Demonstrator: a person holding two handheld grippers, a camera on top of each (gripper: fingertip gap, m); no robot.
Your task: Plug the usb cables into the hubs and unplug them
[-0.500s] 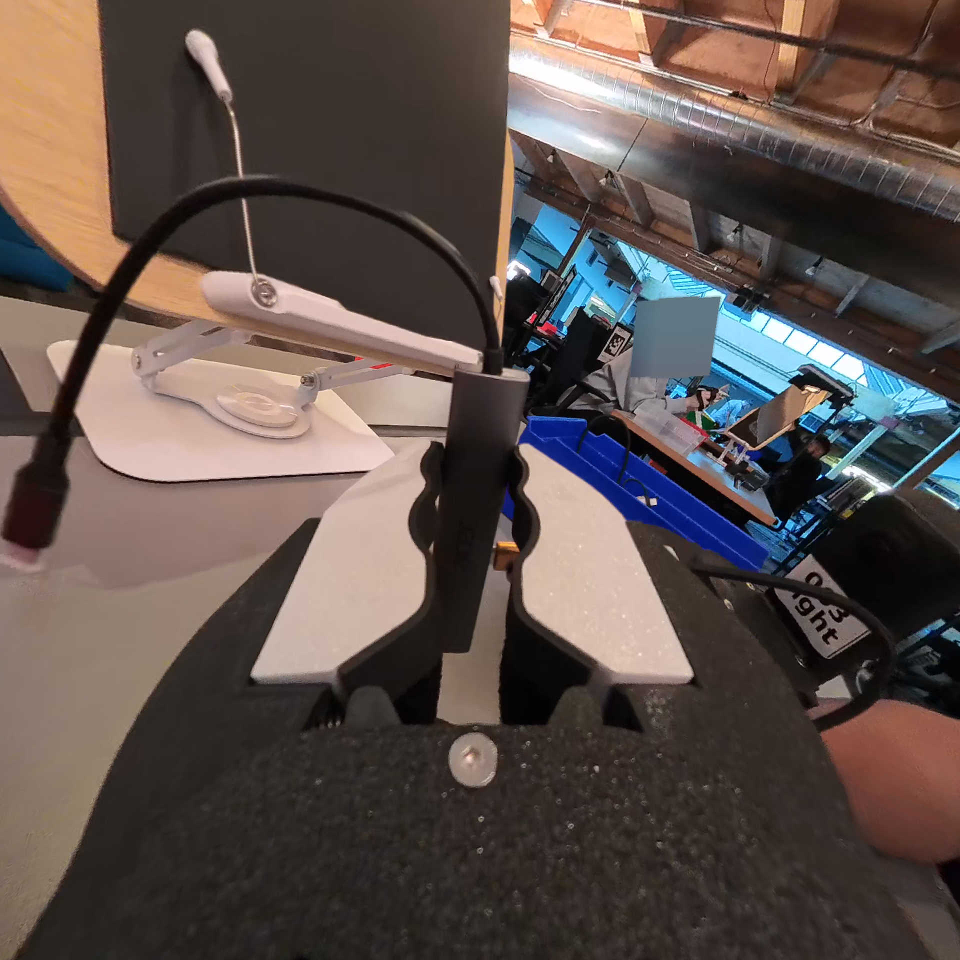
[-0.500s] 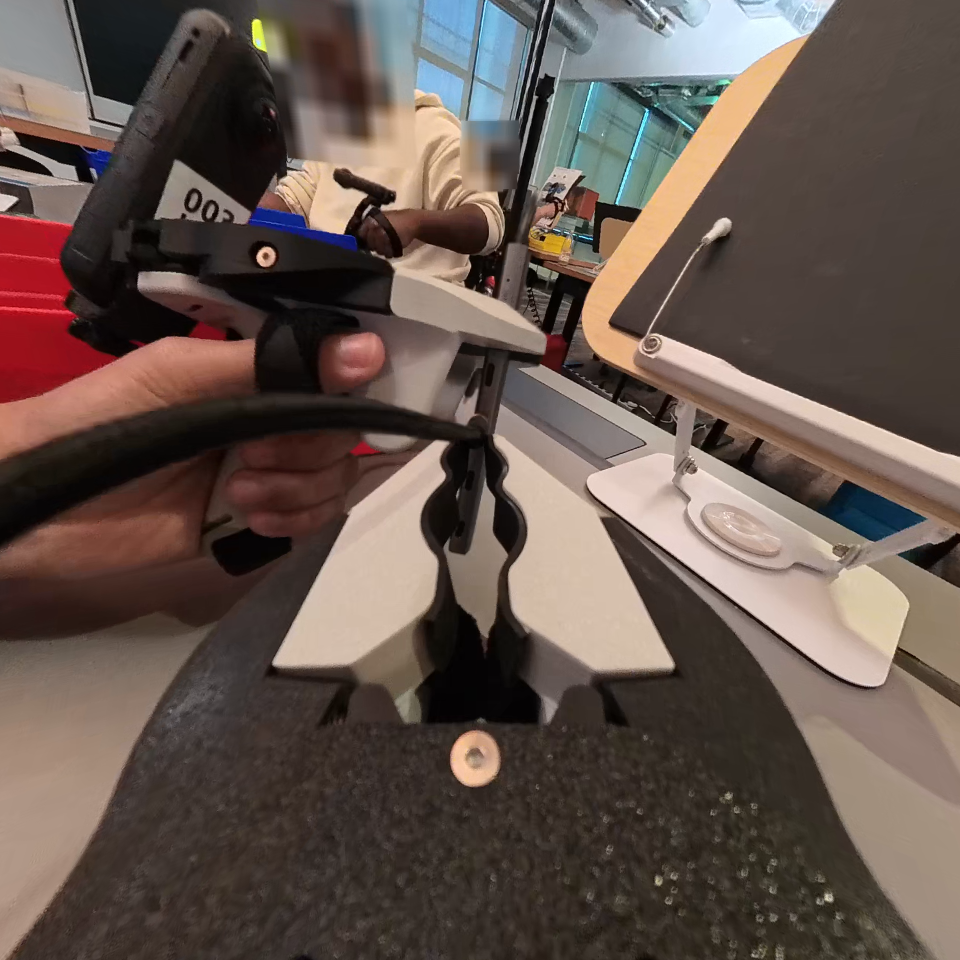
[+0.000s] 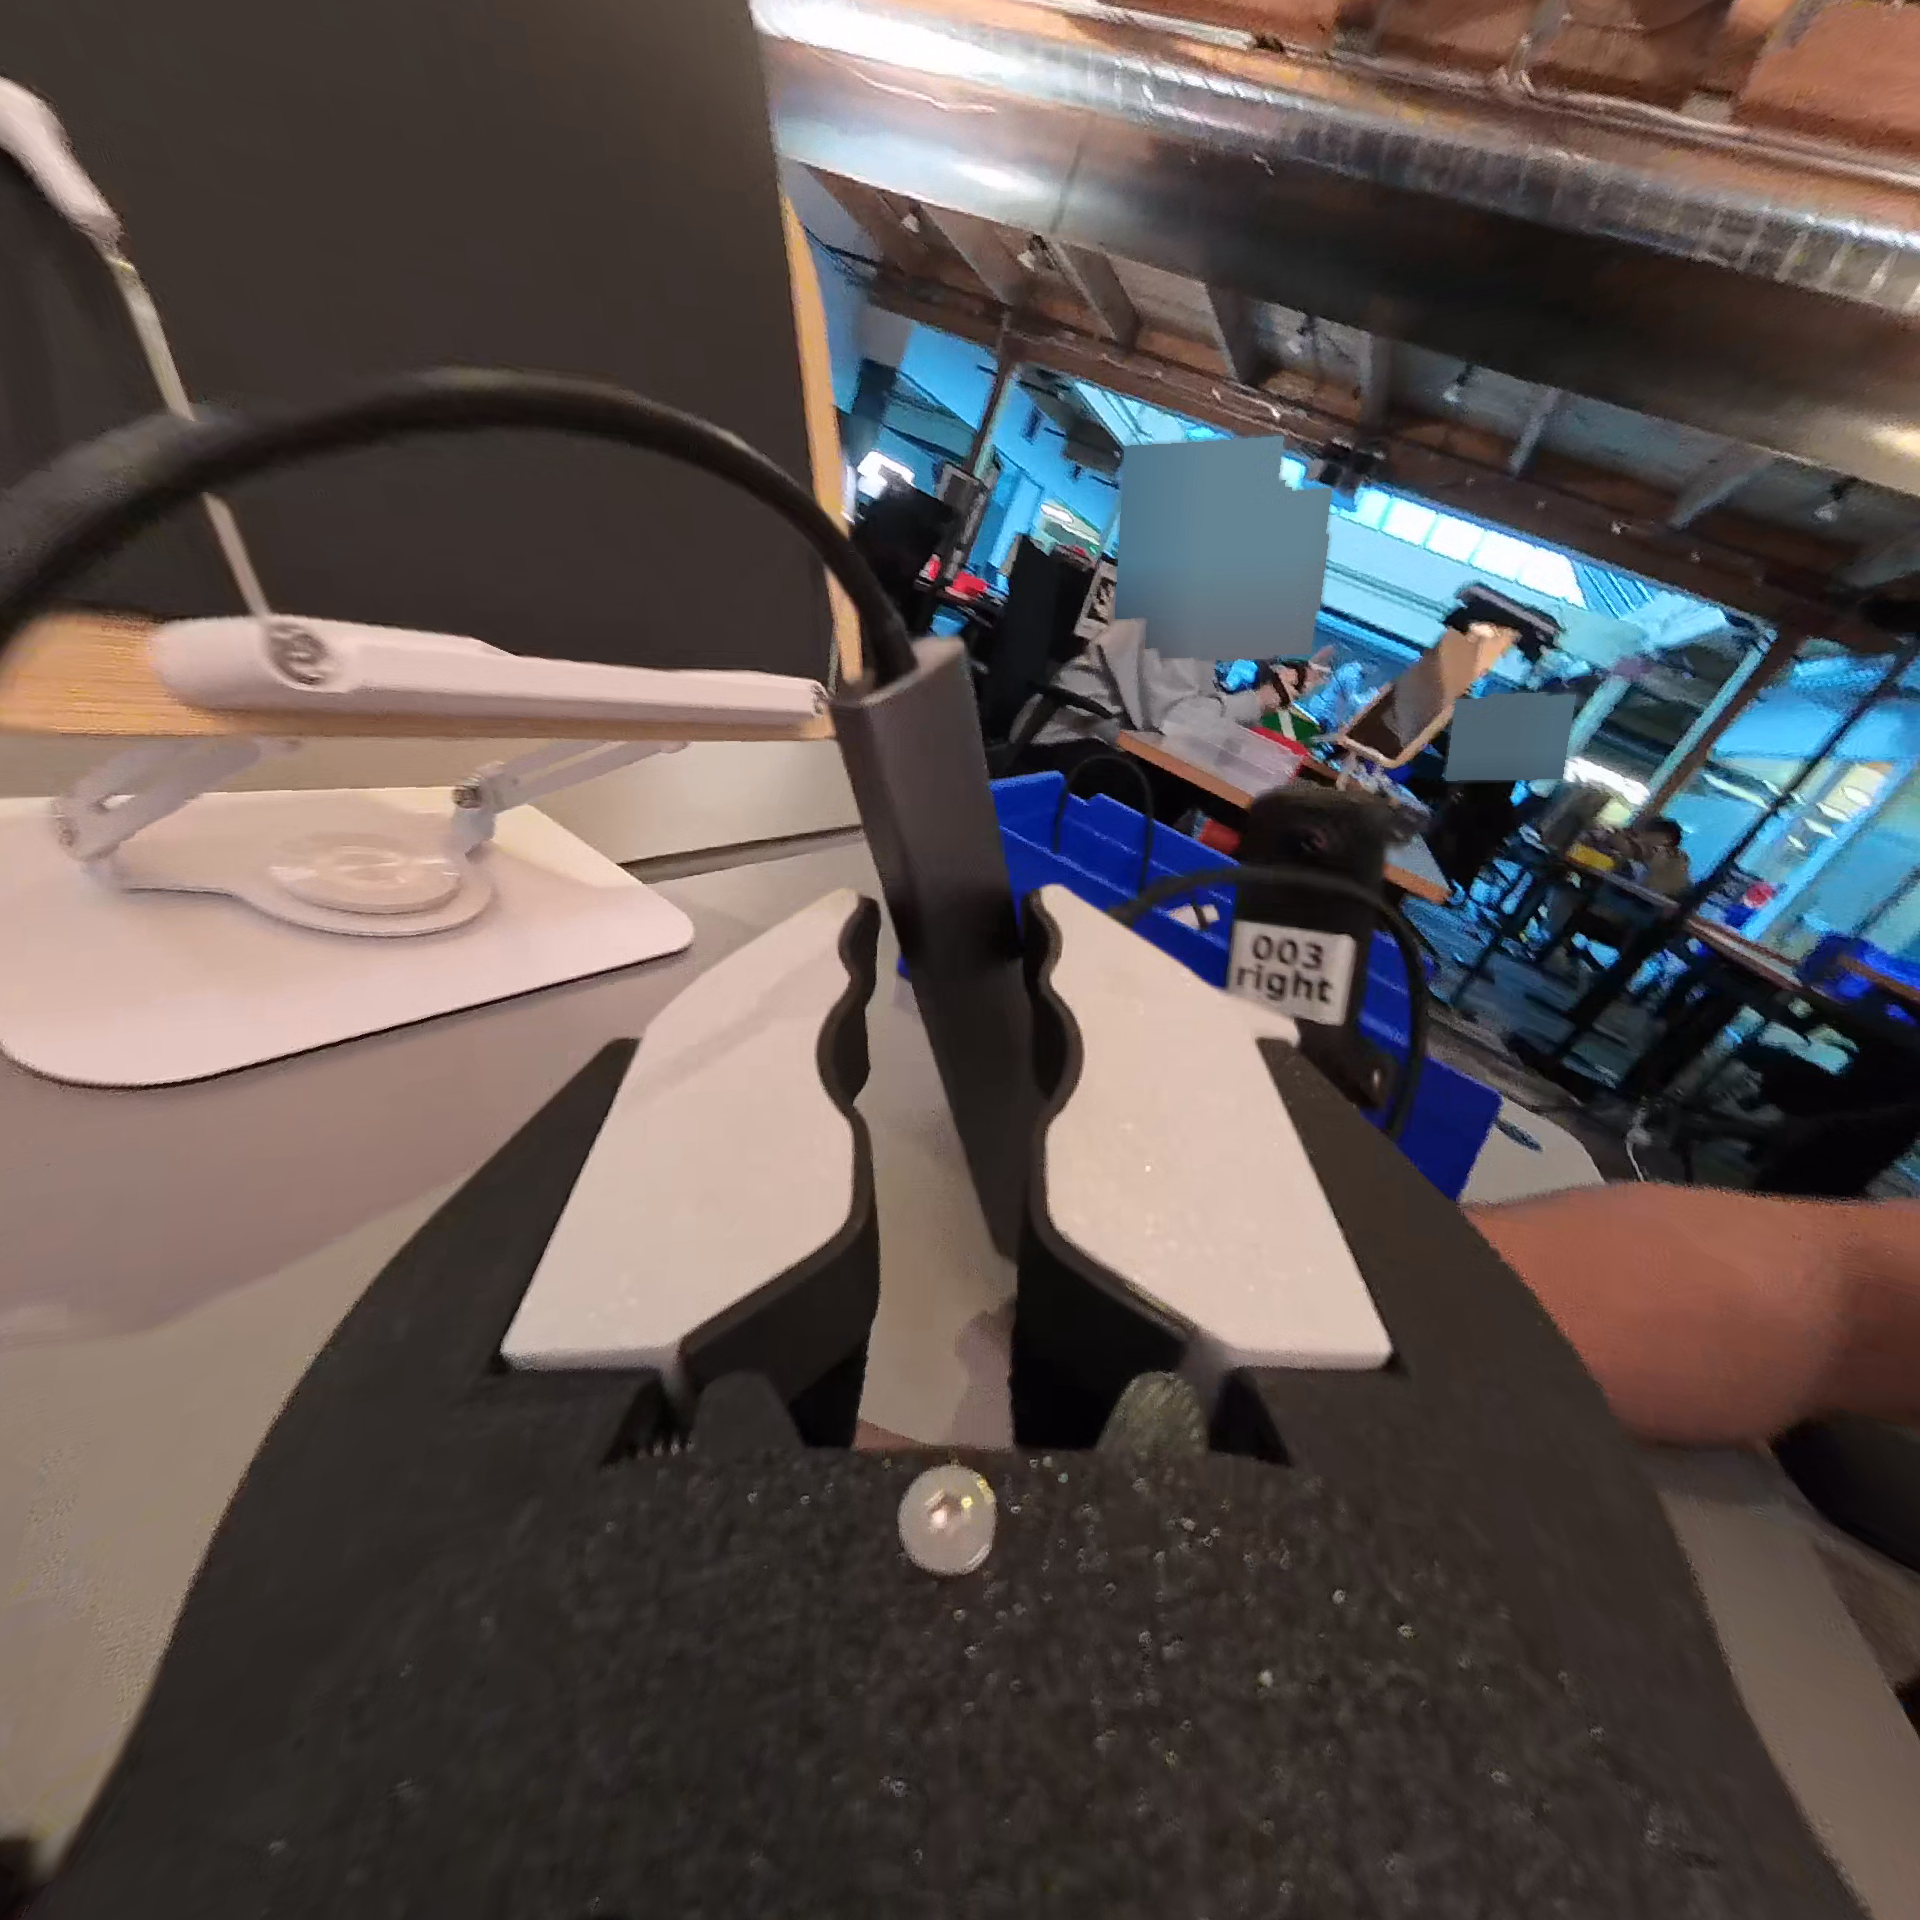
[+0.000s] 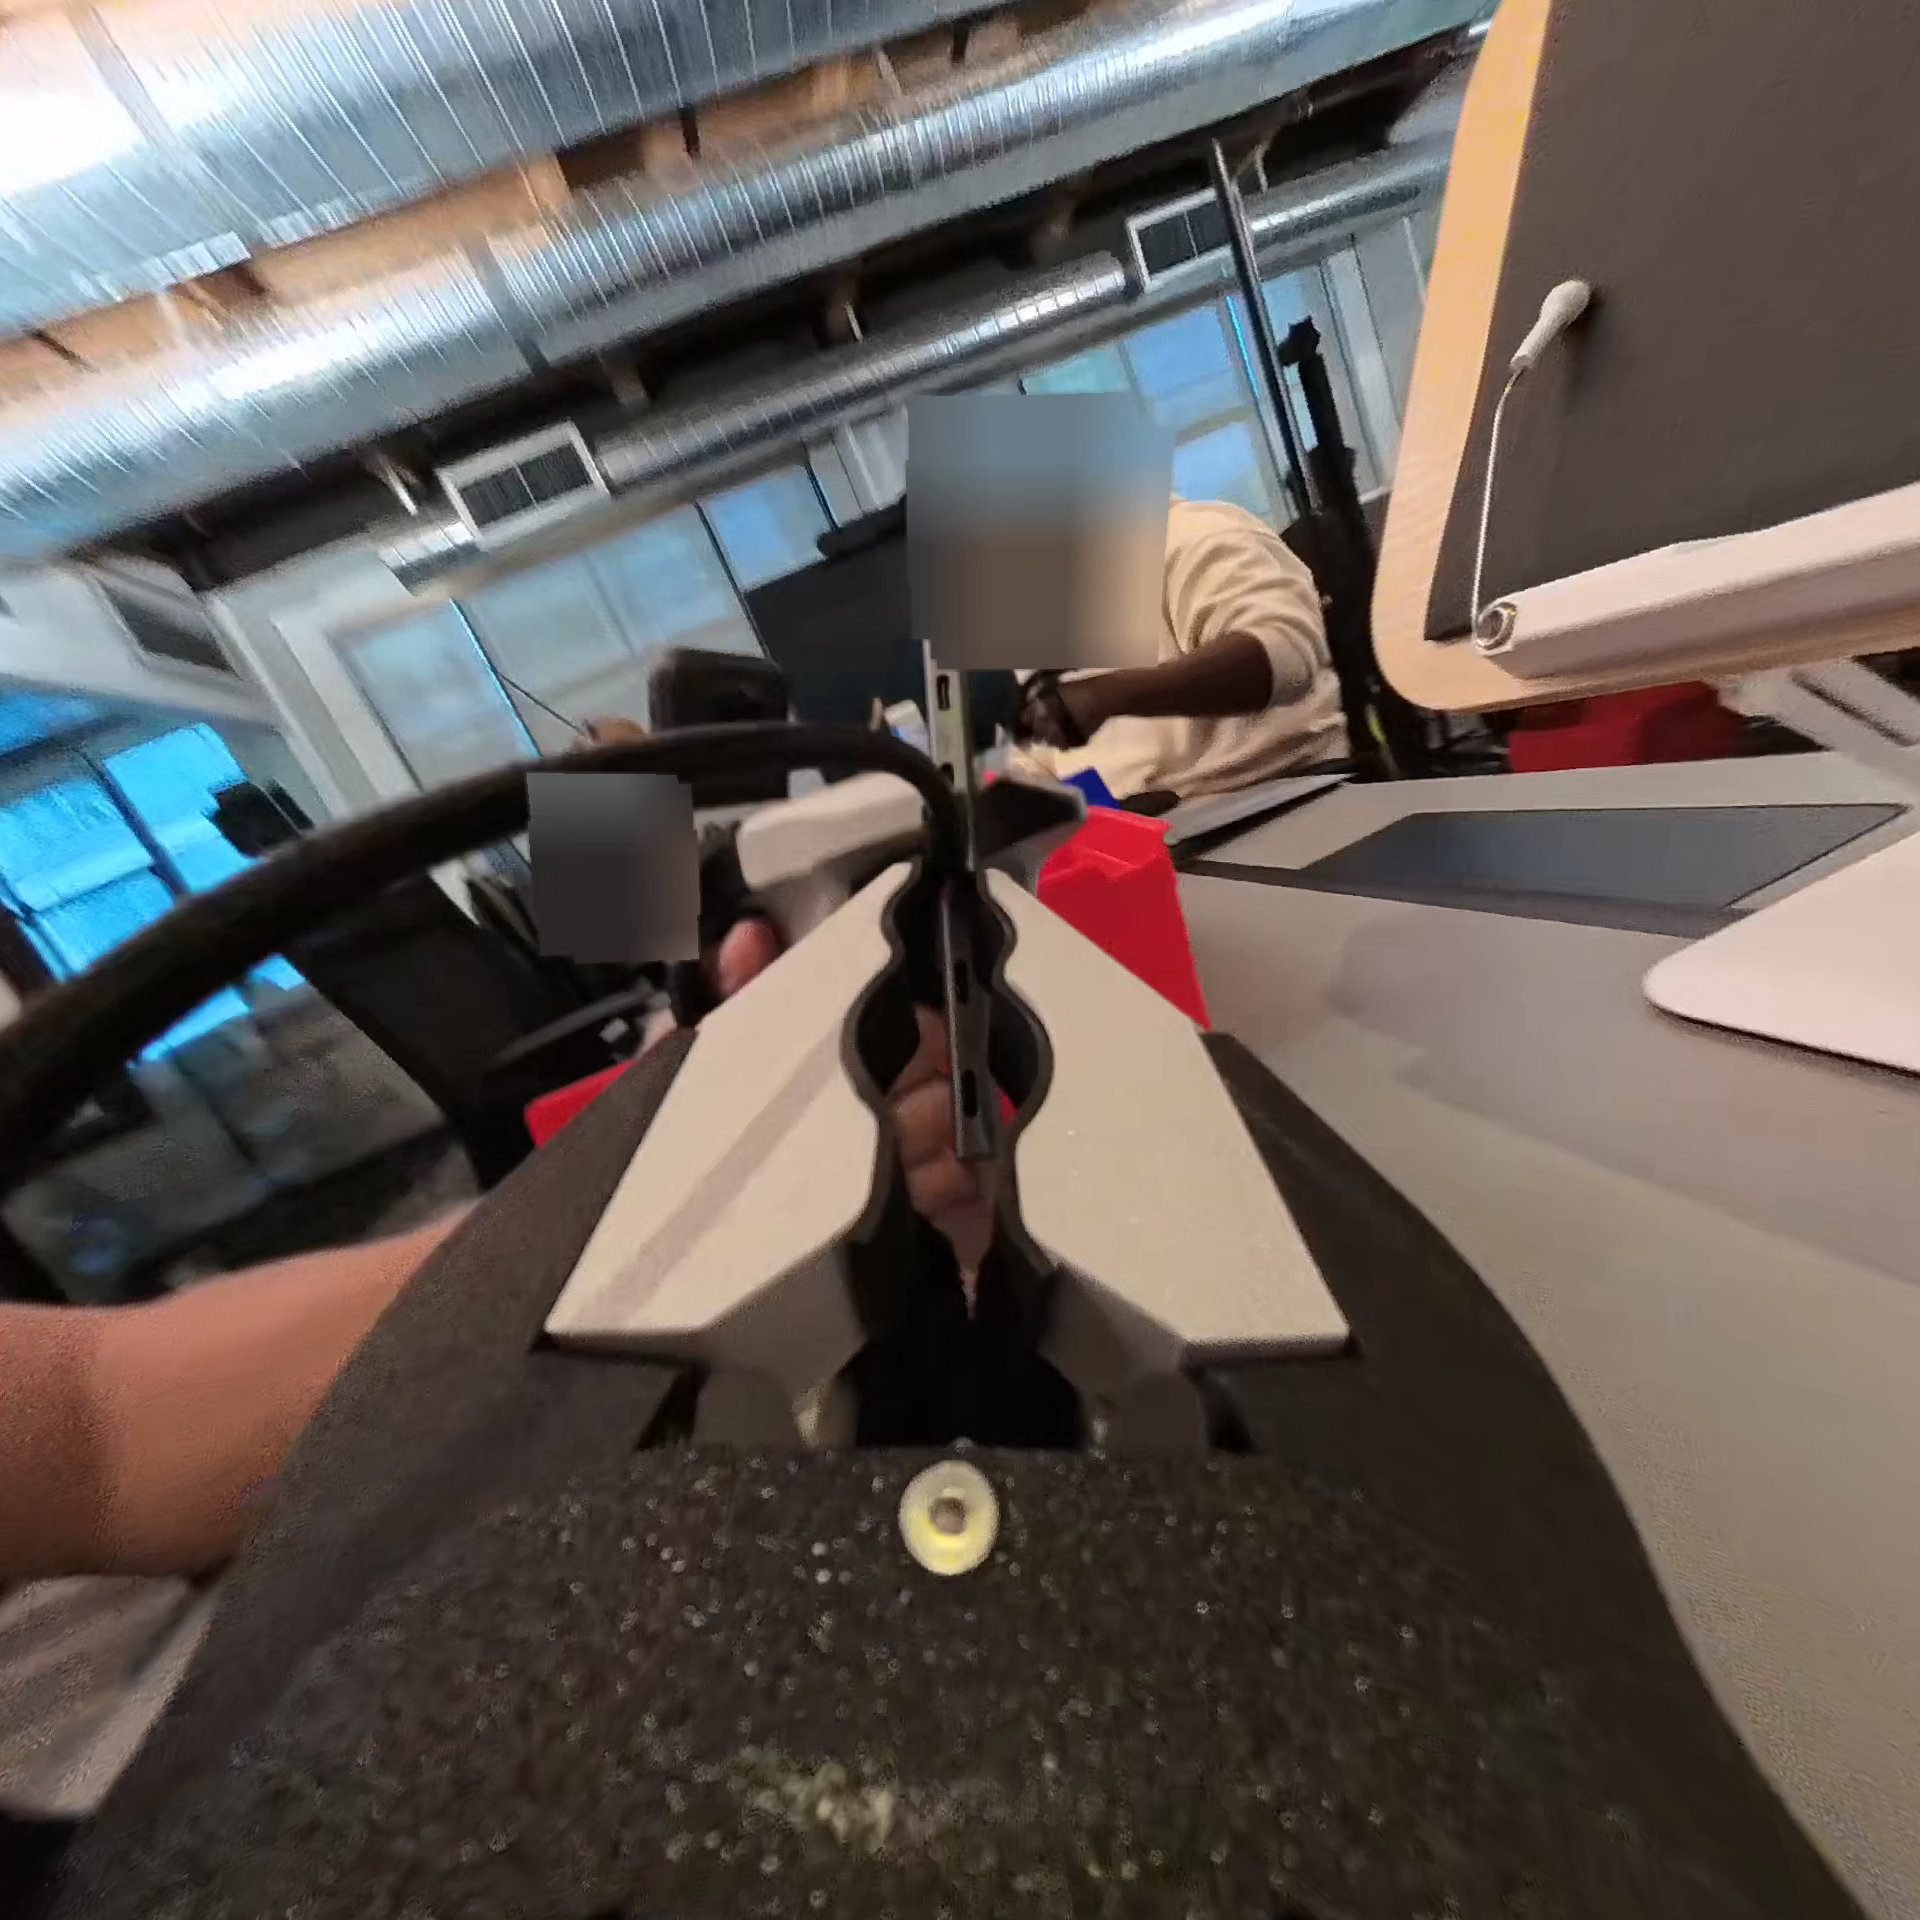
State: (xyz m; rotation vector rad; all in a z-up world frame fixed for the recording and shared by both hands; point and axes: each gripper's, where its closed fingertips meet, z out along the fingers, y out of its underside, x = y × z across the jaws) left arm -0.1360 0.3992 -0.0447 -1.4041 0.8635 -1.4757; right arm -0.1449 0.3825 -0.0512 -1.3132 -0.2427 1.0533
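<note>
The left gripper [image 3: 948,1023] has its jaws parted, with a gap on the left side. A slim grey hub [image 3: 940,925] stands between them, leaning against the right finger [image 3: 1049,1029]; it looks loose here. The right gripper [image 4: 961,997] has its jaws drawn close around the same hub [image 4: 964,1039], seen edge-on with small ports down its side, gripping its thin faces. A thick black cable [image 3: 499,400] leaves the top of the hub and arches up and over to the left. The person's hand [image 4: 940,1132] shows behind the right gripper's jaws, holding the other gripper.

Farther out, a white stand [image 3: 343,935] with a hinged arm sits on the grey table [image 3: 260,1174] and holds up a dark board with a wooden edge [image 3: 416,260]. Blue bins [image 3: 1143,862] lie past the table edge, and a red bin [image 4: 1122,914] in the other view. A person in a cream top [image 4: 1236,644] sits at a desk well beyond.
</note>
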